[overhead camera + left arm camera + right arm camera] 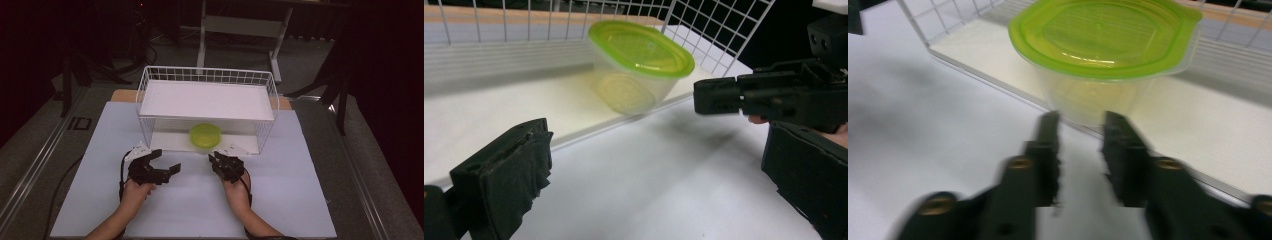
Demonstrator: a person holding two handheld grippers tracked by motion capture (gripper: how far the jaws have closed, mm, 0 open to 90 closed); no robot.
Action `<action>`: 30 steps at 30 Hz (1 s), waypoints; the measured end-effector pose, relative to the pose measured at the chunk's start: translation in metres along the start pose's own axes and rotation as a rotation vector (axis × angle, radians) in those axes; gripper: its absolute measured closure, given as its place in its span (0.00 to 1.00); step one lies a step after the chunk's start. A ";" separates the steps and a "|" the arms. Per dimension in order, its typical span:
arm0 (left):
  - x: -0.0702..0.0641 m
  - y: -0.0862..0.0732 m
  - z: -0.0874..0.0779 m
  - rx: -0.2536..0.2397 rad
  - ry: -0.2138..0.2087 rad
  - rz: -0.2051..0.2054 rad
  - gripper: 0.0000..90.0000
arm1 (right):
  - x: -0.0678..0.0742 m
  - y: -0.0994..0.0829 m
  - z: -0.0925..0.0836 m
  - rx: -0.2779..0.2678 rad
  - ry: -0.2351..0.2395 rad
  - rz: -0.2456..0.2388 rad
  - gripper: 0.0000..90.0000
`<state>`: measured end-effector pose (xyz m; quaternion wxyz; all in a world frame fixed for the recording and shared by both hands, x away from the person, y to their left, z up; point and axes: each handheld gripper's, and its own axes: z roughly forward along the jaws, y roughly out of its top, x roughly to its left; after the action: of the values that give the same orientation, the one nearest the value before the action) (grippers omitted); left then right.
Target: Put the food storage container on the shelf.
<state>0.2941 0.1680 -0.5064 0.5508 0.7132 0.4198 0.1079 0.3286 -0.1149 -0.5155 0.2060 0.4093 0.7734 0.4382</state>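
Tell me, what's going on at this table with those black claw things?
A person sits at the table with a hand-held gripper in each hand. The left gripper has its jaws wide open; the right gripper has a narrower gap between its jaws. Neither holds anything. Both point toward a clear container with a green lid, which sits closed on the lower shelf of a white wire rack. Nothing has been picked up yet.
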 end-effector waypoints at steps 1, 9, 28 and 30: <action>0.000 -0.002 -0.001 -0.010 -0.001 -0.005 0.01 | 0.001 0.000 0.001 -0.006 -0.001 -0.008 0.96; 0.000 -0.004 0.000 -0.026 0.007 0.010 0.01 | 0.009 0.003 0.014 0.041 -0.002 -0.035 1.00; 0.000 -0.003 -0.001 -0.039 0.014 0.040 0.01 | -0.006 0.019 0.038 0.035 -0.031 0.019 1.00; 0.000 -0.003 -0.001 -0.043 0.011 0.032 0.01 | -0.006 0.020 0.040 0.037 -0.035 0.007 1.00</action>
<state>0.2920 0.1692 -0.5086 0.5617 0.7074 0.4090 0.1295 0.3688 -0.0939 -0.5200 0.2102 0.4234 0.7760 0.4174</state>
